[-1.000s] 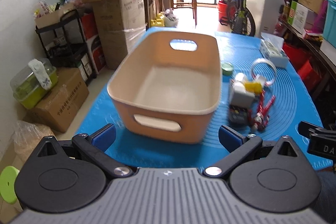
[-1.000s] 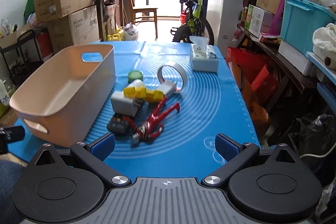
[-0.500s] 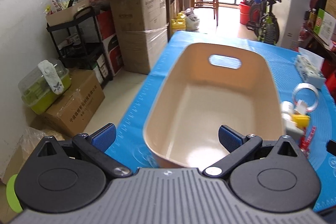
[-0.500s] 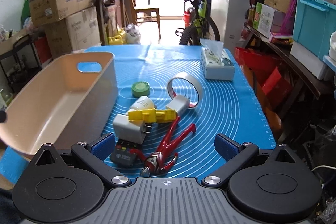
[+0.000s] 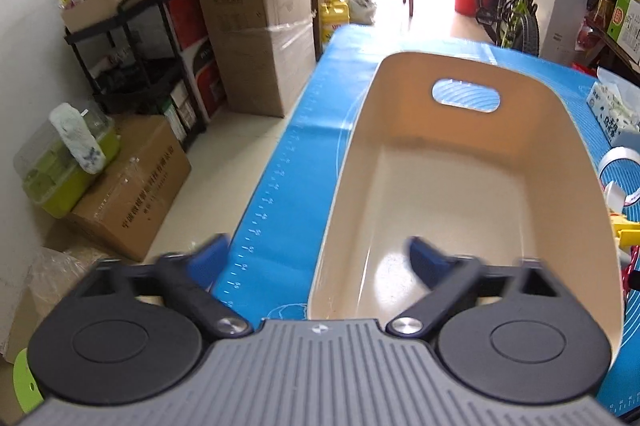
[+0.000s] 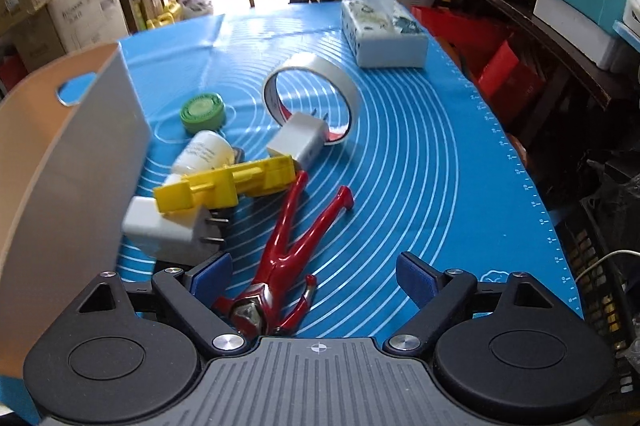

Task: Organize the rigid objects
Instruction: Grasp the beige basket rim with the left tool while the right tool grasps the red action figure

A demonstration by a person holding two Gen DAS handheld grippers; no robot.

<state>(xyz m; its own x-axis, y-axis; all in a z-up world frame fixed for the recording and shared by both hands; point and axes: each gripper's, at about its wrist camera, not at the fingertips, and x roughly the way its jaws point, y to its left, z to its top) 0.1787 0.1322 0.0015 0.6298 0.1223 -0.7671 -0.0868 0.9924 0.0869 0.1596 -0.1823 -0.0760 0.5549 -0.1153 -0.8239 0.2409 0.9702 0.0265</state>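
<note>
Nothing sorted yet: bin point(image 5: 460, 186) empty.
Figure point(image 6: 296, 238), plugs, tape point(image 6: 316, 94), cap and bottle all wait on the desk point(image 6: 440, 166); both grippers' jaws apart, holding nothing.

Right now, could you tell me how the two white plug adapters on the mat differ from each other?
The near adapter lies beside the beige bin, partly under the yellow toy, with its dark prongs pointing right toward the red figure. The far adapter leans against the tape roll, its prongs pointing up and away. The near one looks larger, though it is also closer to the camera. Both are white, boxy and rest on the blue mat.
</note>
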